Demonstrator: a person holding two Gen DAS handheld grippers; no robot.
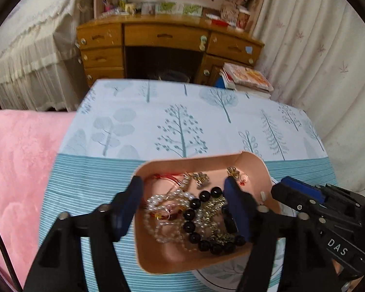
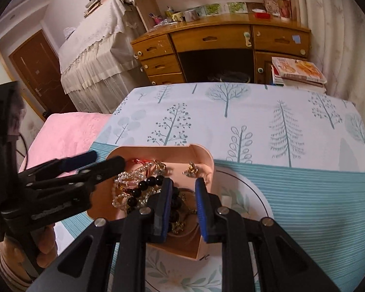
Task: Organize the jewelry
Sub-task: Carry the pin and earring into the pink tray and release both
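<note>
A pink tray (image 1: 253,163) sits on the table, full of tangled jewelry: a black bead bracelet (image 1: 194,209), white pearl strands (image 1: 158,202), gold chains (image 1: 211,206) and red cord (image 1: 165,178). My left gripper (image 1: 182,204) is open, its fingers straddling the tray's left wall and the pile. My right gripper (image 2: 182,204) is open, hovering over the tray's near right corner (image 2: 204,243), above the black beads (image 2: 153,182) and a gold chain (image 2: 180,226). The left gripper also shows in the right wrist view (image 2: 95,163).
A white plate with a leaf print (image 2: 250,194) lies under the tray's right side. The table wears a tree-print cloth (image 1: 182,121). A pink blanket (image 1: 19,158) lies to the left. A wooden desk (image 1: 168,41) and stacked books (image 1: 248,77) stand beyond.
</note>
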